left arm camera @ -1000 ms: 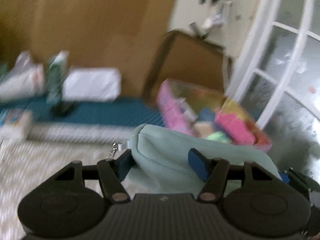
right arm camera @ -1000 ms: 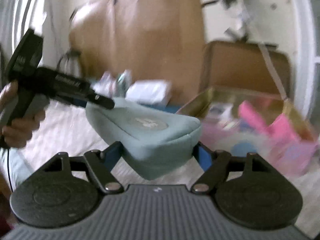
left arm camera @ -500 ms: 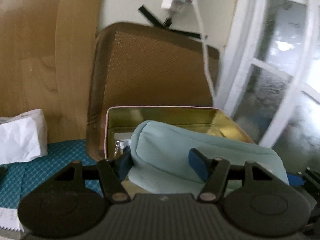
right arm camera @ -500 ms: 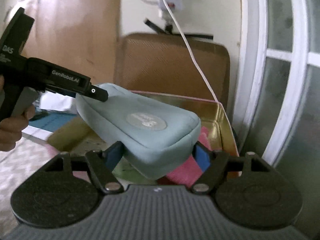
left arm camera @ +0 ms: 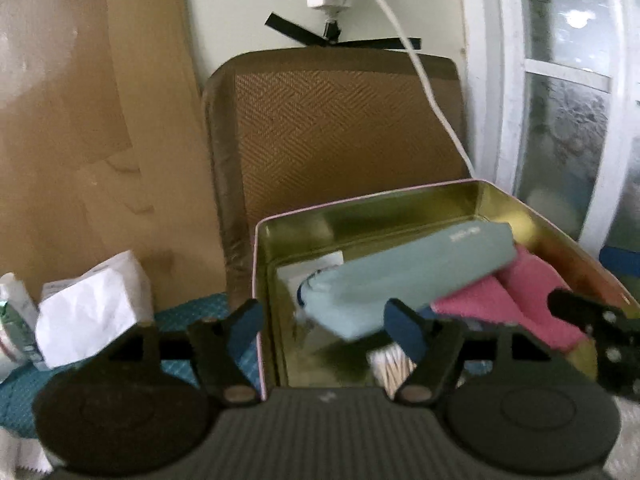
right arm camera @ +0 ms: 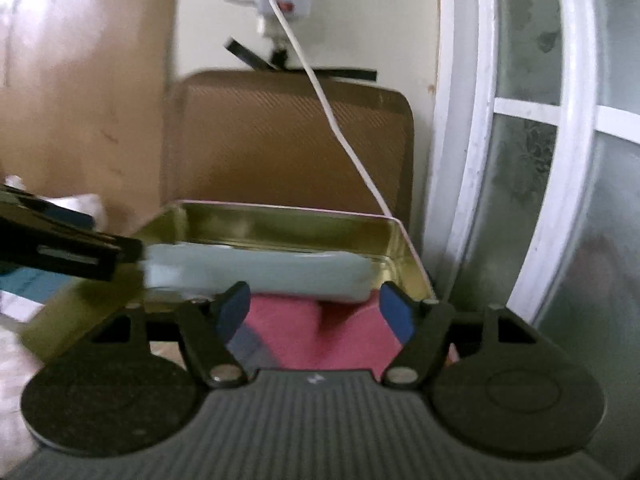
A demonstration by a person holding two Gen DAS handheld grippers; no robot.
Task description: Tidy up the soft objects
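A pale teal soft pouch (left arm camera: 404, 280) lies inside the open gold tin box (left arm camera: 400, 210), resting on pink cloths (left arm camera: 516, 300). My left gripper (left arm camera: 324, 326) is open, its blue pads apart, just in front of the pouch's near end. In the right wrist view the pouch (right arm camera: 256, 272) lies across the box (right arm camera: 288, 220) above the pink cloths (right arm camera: 320, 332). My right gripper (right arm camera: 314, 310) is open and empty just short of the pouch. The left gripper's finger (right arm camera: 72, 256) reaches in from the left.
The box's brown lid (left arm camera: 340, 120) stands upright against the wall. A white cable (left arm camera: 424, 76) hangs over it. White paper packs (left arm camera: 88, 308) lie on a blue mat (left arm camera: 192, 312) at left. A white window frame (right arm camera: 472, 160) is close on the right. Cotton swabs (left arm camera: 390, 364) lie in the box.
Both grippers carried the pouch over the box, then opened and let it go. It now rests inside on the pink cloths, and both grippers have drawn back slightly.
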